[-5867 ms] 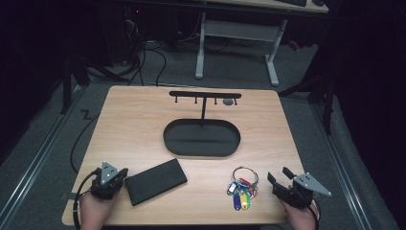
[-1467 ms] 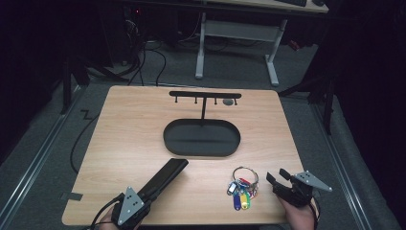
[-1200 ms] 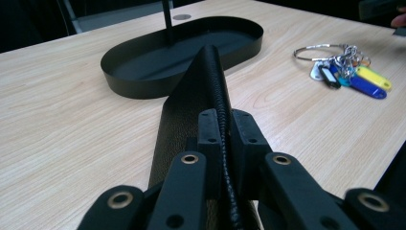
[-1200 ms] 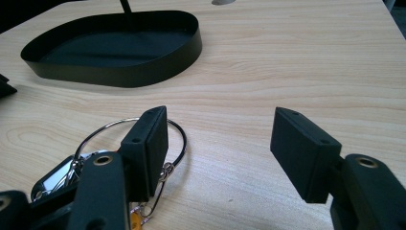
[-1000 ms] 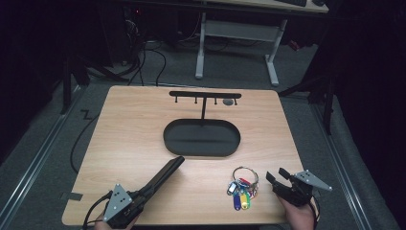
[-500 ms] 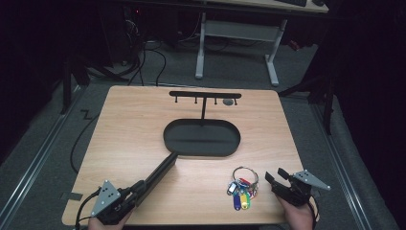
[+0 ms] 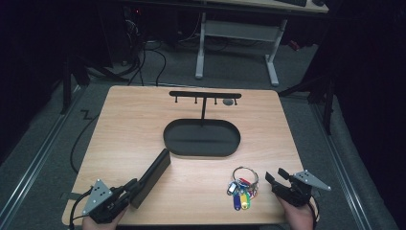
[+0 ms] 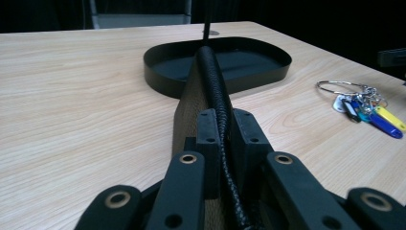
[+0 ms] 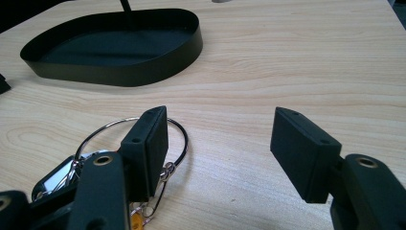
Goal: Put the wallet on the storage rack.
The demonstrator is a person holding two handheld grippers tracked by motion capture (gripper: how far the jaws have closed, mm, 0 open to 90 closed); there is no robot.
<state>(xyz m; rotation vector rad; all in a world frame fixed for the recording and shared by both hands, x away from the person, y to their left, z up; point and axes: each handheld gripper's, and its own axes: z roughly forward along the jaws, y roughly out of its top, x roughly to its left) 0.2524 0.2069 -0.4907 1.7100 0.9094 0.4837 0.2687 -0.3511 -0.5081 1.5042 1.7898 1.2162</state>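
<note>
left gripper point(image 7: 128, 188): jaws pinched narrow on the near end of the wallet point(image 7: 152, 176), pads pressing both flat faces.
wallet, place: stands on its long edge on the table point(image 7: 134, 120), far end just short of the tray point(image 7: 201, 139) rim; whether it touches, cannot tell.
wallet, handling: looks light and slim, tan side with a black braided edge point(image 8: 213, 76) running along the top; probably firm enough to carry by one end, though the far end may droop or swing.
wallet, hold: grip at the end seems sound; a hold nearer the middle would likely steady it more.
tray: shallow black oval with a low wall, nothing lying in it; a thin post rises at its back to a bar of hooks point(image 7: 205, 95).
keys point(image 7: 242, 188): ring with coloured tags, flat on the wood, well apart from the tray.
right gripper point(image 9: 220, 143): jaws wide, holding nothing, just beside the keys.
</note>
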